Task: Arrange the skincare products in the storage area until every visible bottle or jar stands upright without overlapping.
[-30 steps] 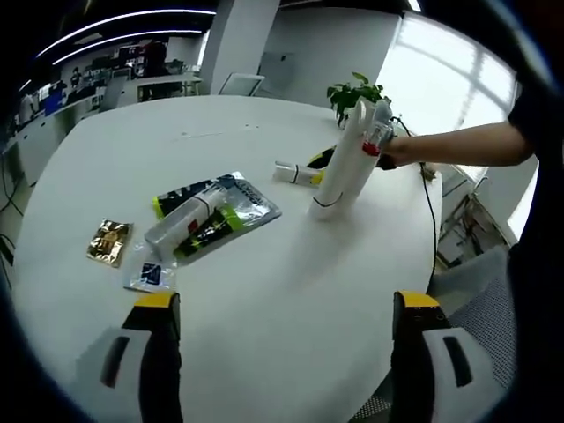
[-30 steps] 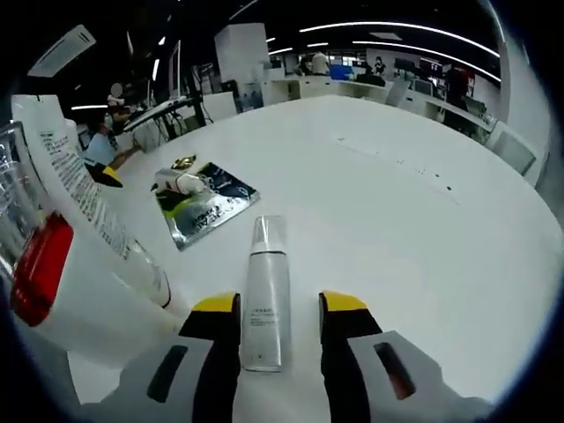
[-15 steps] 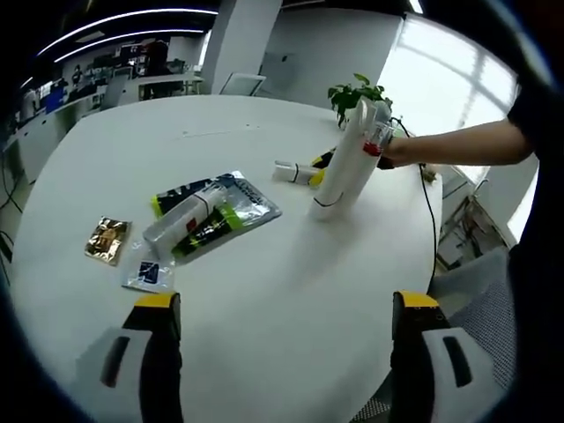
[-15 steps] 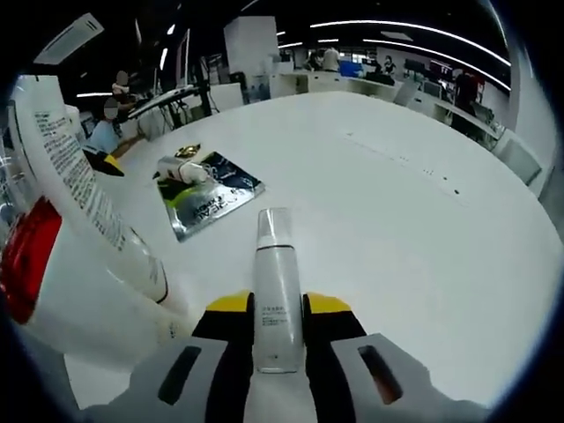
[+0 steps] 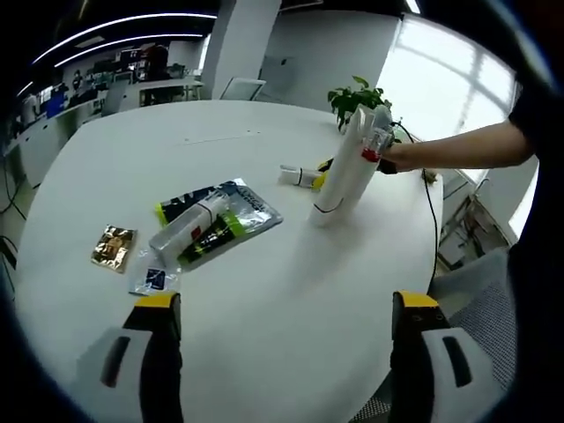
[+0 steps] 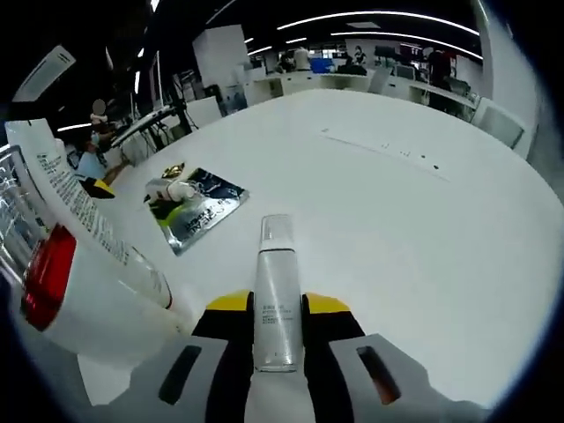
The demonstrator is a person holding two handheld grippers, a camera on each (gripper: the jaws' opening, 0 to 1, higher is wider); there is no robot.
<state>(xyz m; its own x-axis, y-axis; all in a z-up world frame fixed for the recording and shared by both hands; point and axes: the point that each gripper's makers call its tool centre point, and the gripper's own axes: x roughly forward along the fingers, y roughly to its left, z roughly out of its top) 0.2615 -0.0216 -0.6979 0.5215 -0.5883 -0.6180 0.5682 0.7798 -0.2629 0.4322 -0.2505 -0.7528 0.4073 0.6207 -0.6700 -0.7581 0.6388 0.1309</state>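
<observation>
Right gripper (image 6: 271, 310) clamping slim silver-white bottle (image 6: 273, 295), clear cap, left gripper (image 5: 286, 304) wide

open office, ceiling light strips (image 6: 388, 16), bright window (image 5: 449, 79), desks (image 5: 132, 88)

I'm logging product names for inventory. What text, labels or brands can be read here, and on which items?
None legible.
Slim bottle in the right tongs: small print, blurred.
Large white tube: lines of print, too small.
Foil pack: graphics, unreadable.
Small sachet: dark square, unreadable.

White table (image 6: 458, 220); silvery-white bottle (image 6: 275, 300); yellow-tipped fingers (image 6: 231, 304); sachet (image 5: 112, 248) looks gold.
</observation>
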